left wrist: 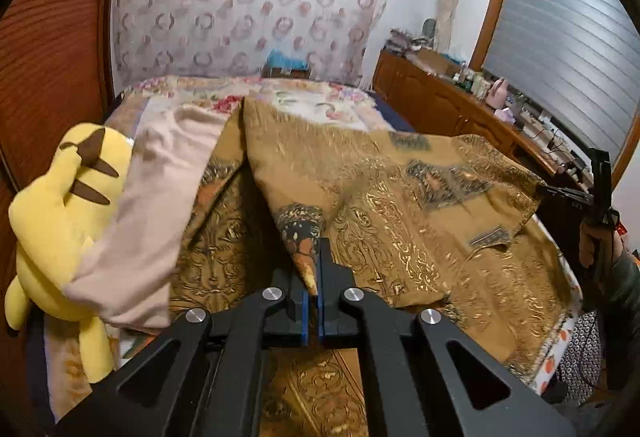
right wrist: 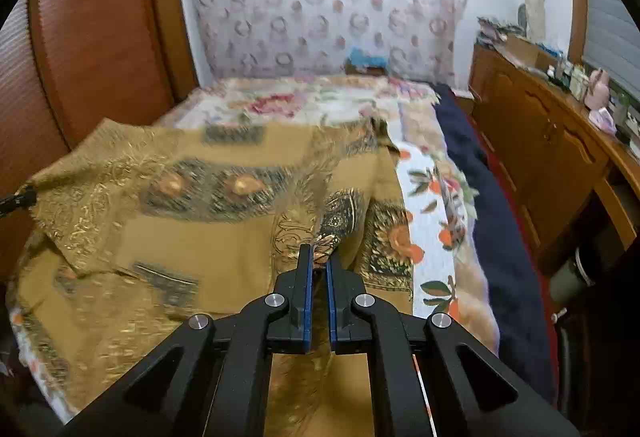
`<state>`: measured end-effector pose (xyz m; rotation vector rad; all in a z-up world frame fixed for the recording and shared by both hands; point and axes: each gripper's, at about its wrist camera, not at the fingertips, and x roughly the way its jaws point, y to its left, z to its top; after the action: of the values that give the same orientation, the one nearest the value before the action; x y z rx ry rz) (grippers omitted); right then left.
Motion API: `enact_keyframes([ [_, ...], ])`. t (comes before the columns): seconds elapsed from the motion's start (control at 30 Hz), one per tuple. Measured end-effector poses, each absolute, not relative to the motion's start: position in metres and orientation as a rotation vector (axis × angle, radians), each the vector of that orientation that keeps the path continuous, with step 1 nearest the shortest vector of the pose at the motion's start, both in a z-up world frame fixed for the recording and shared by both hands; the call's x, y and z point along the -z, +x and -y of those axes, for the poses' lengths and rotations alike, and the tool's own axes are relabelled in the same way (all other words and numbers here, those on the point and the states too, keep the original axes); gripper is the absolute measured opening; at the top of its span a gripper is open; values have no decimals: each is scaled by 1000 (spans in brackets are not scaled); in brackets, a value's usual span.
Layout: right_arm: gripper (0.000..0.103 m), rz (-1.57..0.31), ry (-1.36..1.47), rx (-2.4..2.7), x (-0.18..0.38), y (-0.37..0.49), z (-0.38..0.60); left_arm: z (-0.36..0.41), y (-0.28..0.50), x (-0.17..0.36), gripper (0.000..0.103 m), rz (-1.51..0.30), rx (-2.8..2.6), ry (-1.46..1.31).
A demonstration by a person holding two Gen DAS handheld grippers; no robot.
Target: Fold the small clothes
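A golden-brown patterned cloth (left wrist: 400, 193) is lifted over the bed, stretched between both grippers. My left gripper (left wrist: 316, 269) is shut on one corner of it, the fabric pinched between the blue pads. My right gripper (right wrist: 318, 261) is shut on another corner of the cloth (right wrist: 200, 205). The right gripper also shows at the right edge of the left wrist view (left wrist: 560, 193), holding the cloth's far edge. The left gripper's tip shows at the left edge of the right wrist view (right wrist: 16, 201). The lower part of the cloth lies on the bed.
A floral bedspread (right wrist: 304, 105) covers the bed. A yellow plush toy (left wrist: 56, 221) and a beige garment (left wrist: 160, 189) lie at the bed's left side. A wooden headboard panel (left wrist: 48, 57) stands left. A cluttered wooden sideboard (right wrist: 552, 125) runs along the right.
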<state>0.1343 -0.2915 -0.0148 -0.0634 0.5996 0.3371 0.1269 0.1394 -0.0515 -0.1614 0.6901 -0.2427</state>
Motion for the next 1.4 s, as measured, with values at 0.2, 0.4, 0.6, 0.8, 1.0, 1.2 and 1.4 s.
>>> enact_keyframes([
  [0.2, 5, -539, -39, -405, -4, 90, 300, -147, 107, 35, 3, -648, 251, -175],
  [0.4, 5, -524, -19, -448, -6, 47, 319, -151, 78, 28, 3, -627, 244, -179],
  [0.6, 5, -565, -54, -414, 12, 11, 333, -153, 59, 49, 3, -663, 204, -165],
  [0.8, 5, -628, -34, -418, 32, 5, 339, -149, 53, 71, 3, -699, 153, -127],
  [1.0, 5, -705, -53, -352, 68, 31, 339, -145, 59, 94, 3, -759, 137, -104],
  [1.2, 6, -710, -87, -332, 63, 35, 325, -146, 57, 92, 7, -755, 137, -125],
  [1.4, 13, -657, -110, -328, 50, 22, 317, -144, 52, 86, 20, -735, 133, -120],
])
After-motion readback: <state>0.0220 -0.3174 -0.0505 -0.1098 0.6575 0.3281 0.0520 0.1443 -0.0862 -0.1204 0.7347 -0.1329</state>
